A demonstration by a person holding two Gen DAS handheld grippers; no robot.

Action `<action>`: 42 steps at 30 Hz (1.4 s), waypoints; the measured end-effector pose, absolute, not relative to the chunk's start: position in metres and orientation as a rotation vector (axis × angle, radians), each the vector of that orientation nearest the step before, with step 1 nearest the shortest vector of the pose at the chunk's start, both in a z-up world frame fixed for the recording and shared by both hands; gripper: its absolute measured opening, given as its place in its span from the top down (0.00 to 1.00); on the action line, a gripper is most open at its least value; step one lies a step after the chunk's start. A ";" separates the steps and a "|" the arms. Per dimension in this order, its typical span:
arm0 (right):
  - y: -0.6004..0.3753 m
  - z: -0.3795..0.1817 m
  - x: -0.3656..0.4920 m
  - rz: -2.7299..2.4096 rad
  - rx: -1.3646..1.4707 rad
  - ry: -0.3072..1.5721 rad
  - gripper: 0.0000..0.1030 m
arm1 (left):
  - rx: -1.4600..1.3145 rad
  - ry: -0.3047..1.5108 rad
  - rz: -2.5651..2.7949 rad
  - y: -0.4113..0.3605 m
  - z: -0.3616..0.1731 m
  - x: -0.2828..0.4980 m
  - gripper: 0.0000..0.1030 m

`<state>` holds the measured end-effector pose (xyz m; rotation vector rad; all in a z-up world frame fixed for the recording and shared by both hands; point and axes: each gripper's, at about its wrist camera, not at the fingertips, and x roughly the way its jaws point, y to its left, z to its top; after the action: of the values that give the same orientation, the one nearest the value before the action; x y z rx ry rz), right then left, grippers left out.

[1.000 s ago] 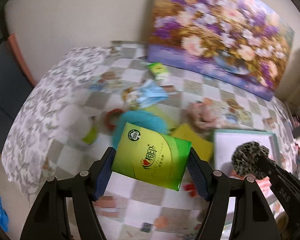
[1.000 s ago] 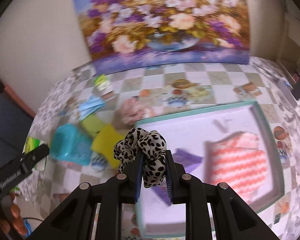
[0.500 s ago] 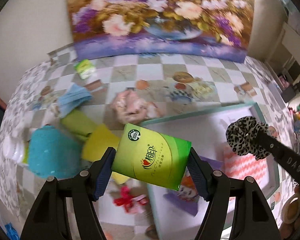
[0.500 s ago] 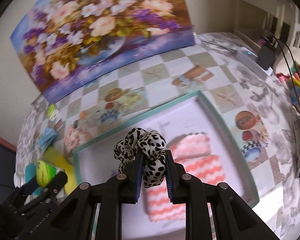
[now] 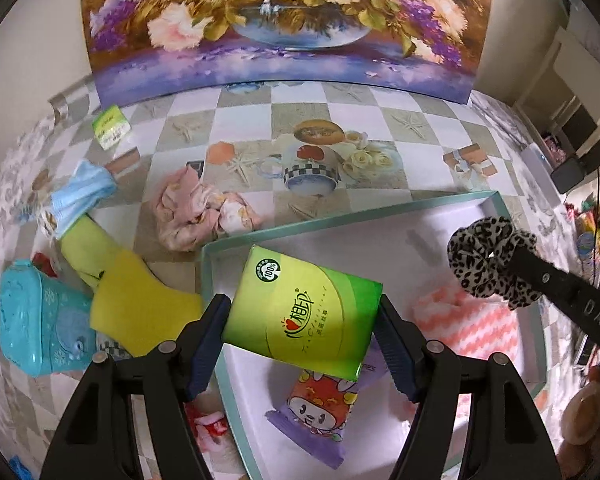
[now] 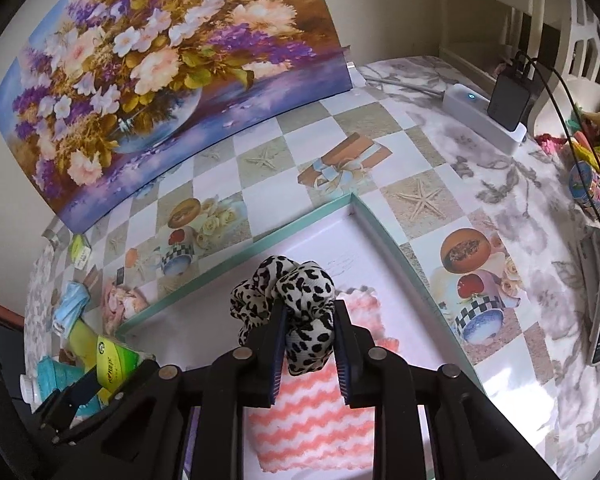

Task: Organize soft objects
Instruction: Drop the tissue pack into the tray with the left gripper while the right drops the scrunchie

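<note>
- Left gripper (image 5: 302, 326) pinches green tissue pack (image 5: 302, 312) above teal tray (image 5: 380, 212) corner.
- Right gripper (image 6: 309, 344) pinches leopard scrunchie (image 6: 290, 304) over tray's pink chevron cloth (image 6: 312, 420).
- Risk: pack probably clips tray rim, lands outside; scrunchie snags a finger pad.

left hand-held gripper (image 5: 302, 322) — tissue pack (image 5: 300, 314) now over tray (image 5: 210, 280) | scrunchie (image 6: 286, 300) — deeper over tray
</note>
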<state>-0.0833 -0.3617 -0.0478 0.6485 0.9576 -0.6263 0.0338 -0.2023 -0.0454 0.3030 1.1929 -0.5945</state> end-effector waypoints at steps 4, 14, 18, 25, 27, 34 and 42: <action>-0.358 -0.045 -0.083 -0.634 0.618 0.967 0.58 | 0.293 1.183 -0.575 -0.195 -0.040 0.037 0.26; -0.340 -0.035 -0.085 -0.646 0.509 1.024 0.24 | 0.236 1.142 -0.522 -0.167 -0.021 0.045 0.09; -0.333 -0.032 -0.086 -0.646 0.474 1.030 0.10 | 0.215 1.141 -0.475 -0.151 -0.020 0.049 0.05; -0.318 -0.033 -0.086 -0.653 0.415 1.048 0.00 | 0.200 1.166 -0.425 -0.129 -0.024 0.053 0.05; -0.315 -0.031 -0.086 -0.649 0.412 1.047 0.00 | 0.204 1.170 -0.409 -0.124 -0.025 0.053 0.05; -0.295 -0.032 -0.090 -0.606 0.417 1.051 0.00 | 0.228 1.184 -0.392 -0.109 -0.022 0.045 0.05; -0.263 -0.037 -0.095 -0.565 0.352 1.090 0.00 | 0.240 1.182 -0.396 -0.088 -0.017 0.028 0.05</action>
<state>-0.0948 -0.2634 -0.0371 0.3525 1.0905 -0.5649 0.0281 -0.0881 -0.0171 0.2396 1.1820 -0.3957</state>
